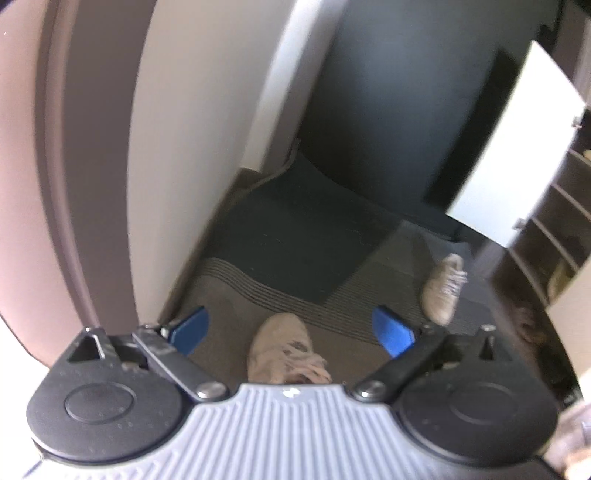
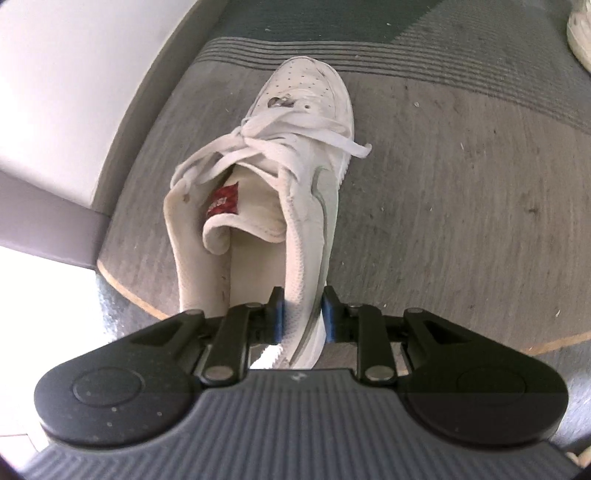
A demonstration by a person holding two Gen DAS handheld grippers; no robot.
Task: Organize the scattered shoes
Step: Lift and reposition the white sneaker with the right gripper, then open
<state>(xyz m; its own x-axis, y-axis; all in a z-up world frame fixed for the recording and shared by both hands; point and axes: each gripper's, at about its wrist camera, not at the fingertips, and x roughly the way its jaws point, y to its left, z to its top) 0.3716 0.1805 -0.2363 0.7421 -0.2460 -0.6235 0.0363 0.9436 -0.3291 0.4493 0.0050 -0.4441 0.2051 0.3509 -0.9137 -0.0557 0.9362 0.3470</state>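
A white lace-up sneaker [image 2: 295, 147] with a red tongue label lies toe-away on the grey mat. My right gripper [image 2: 303, 314] is shut on the right side wall of its collar near the heel, one blue pad inside and one outside. In the left wrist view the same sneaker [image 1: 282, 347] shows below and between the open blue fingers of my left gripper [image 1: 291, 328], which hangs above it, empty. A second white sneaker [image 1: 443, 288] lies to the right on the mat; its toe shows in the right wrist view [image 2: 580, 33].
A grey striped mat [image 2: 461, 184] covers the floor. A white wall [image 1: 184, 147] and brown door frame stand on the left. A shoe cabinet [image 1: 546, 258] with an open white door [image 1: 517, 147] and shelves stands on the right. A dark door is ahead.
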